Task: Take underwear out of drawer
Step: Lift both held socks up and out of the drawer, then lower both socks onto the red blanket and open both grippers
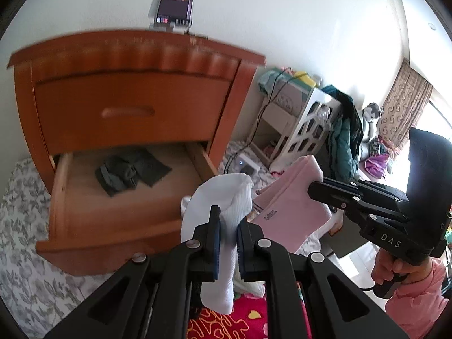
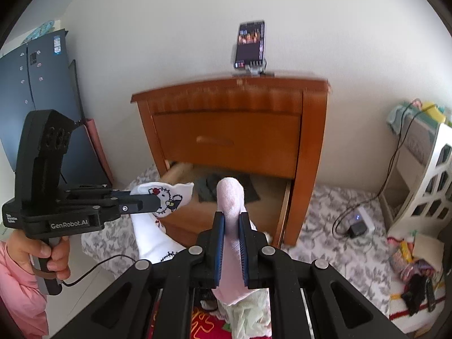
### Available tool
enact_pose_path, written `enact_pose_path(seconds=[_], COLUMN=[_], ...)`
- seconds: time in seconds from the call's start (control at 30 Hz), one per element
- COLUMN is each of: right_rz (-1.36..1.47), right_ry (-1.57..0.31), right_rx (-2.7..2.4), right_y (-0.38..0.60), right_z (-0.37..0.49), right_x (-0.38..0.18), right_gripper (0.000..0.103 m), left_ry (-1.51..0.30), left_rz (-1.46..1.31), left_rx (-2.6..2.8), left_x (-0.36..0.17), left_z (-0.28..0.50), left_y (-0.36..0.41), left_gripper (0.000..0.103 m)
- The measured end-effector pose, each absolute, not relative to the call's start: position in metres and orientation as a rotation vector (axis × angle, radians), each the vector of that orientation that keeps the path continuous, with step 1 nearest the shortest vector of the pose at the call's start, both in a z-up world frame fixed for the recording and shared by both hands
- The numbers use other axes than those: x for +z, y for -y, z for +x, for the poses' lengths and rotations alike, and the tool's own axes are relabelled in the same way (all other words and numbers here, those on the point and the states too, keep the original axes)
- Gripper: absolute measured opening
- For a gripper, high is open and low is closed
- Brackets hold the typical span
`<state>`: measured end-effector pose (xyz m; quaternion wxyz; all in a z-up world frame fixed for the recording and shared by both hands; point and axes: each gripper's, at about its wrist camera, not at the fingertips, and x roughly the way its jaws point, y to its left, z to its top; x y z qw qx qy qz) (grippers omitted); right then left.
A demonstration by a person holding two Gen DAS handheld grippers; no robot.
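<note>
My left gripper (image 1: 228, 233) is shut on a white garment (image 1: 223, 197) with a cartoon print, seen from the side as the white garment (image 2: 169, 197) in the right wrist view. My right gripper (image 2: 231, 220) is shut on a pink garment (image 2: 230, 197), which shows as the pink garment (image 1: 288, 209) beside the white one. Both are held in front of the wooden nightstand (image 1: 127, 84), whose bottom drawer (image 1: 113, 226) is pulled out. A dark grey garment (image 1: 130, 171) lies on the drawer floor; it appears as the dark garment (image 2: 223, 189) behind the pink one.
A phone on a stand (image 1: 175, 2) sits on the nightstand top. A floral sheet (image 2: 339, 243) covers the floor, with a charger and cable (image 2: 357, 226). A white lattice shelf (image 1: 305, 124) with clothes stands right. A red patterned cloth (image 1: 226, 322) lies below. A hand (image 2: 48, 254) grips the left handle.
</note>
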<state>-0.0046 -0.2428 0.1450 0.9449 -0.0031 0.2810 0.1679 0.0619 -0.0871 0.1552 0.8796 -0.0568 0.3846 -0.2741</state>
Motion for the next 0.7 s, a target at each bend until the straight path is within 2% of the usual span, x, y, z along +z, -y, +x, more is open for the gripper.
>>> enact_pose_path(seconds=[0.7], right_rz=[-0.034], right_ry=[-0.969], right_rx=[0.285], right_y=[0.241], right_z=[0.046], right_x=[-0.018], right_gripper=[0.011], left_ry=[-1.167], left_rz=[-0.166], left_rx=[-0.436], left_x=[-0.017], left_z=[0.084], left_y=[0.085], left_gripper=[0.010])
